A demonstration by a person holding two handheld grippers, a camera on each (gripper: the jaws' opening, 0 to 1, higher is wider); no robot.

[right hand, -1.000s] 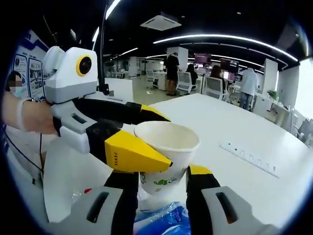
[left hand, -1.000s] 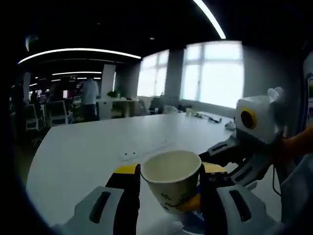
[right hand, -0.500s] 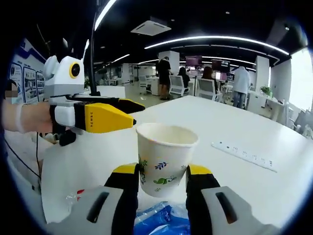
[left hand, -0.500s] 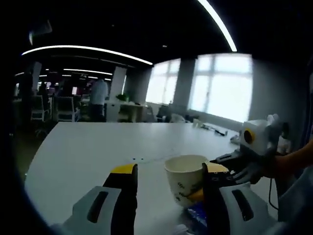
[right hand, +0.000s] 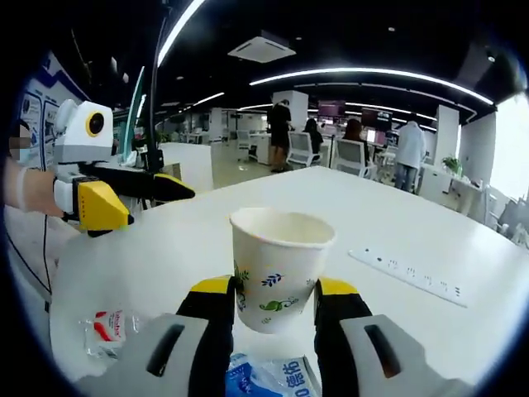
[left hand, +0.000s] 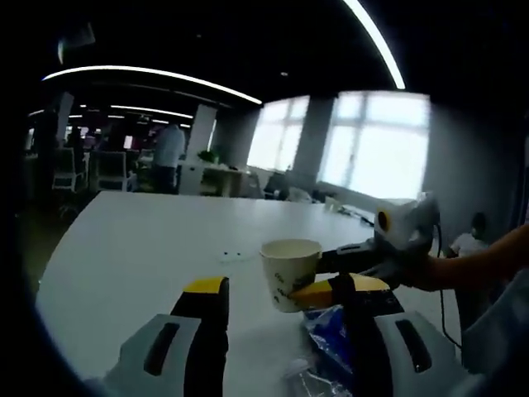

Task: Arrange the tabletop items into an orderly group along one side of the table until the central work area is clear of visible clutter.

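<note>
A white paper cup (right hand: 281, 263) with a green leaf print stands upright between the jaws of my right gripper (right hand: 277, 289), which is shut on it above the white table (right hand: 397, 207). In the left gripper view the same cup (left hand: 288, 273) hangs ahead, and the right gripper (left hand: 312, 275) reaches in from the right around it. My left gripper (left hand: 281, 287) is open with nothing held. From the right gripper view, the left gripper (right hand: 157, 205) is off to the left, apart from the cup.
A blue plastic packet (right hand: 264, 376) lies just below the cup, also seen as the blue packet (left hand: 329, 331). A clear wrapper with a red label (right hand: 103, 327) lies at the near left. A white power strip (right hand: 413, 277) sits on the right. People and chairs stand beyond the table.
The left gripper, which was around the cup a second ago, has let go and drawn away to the left. The right gripper still holds the cup.
</note>
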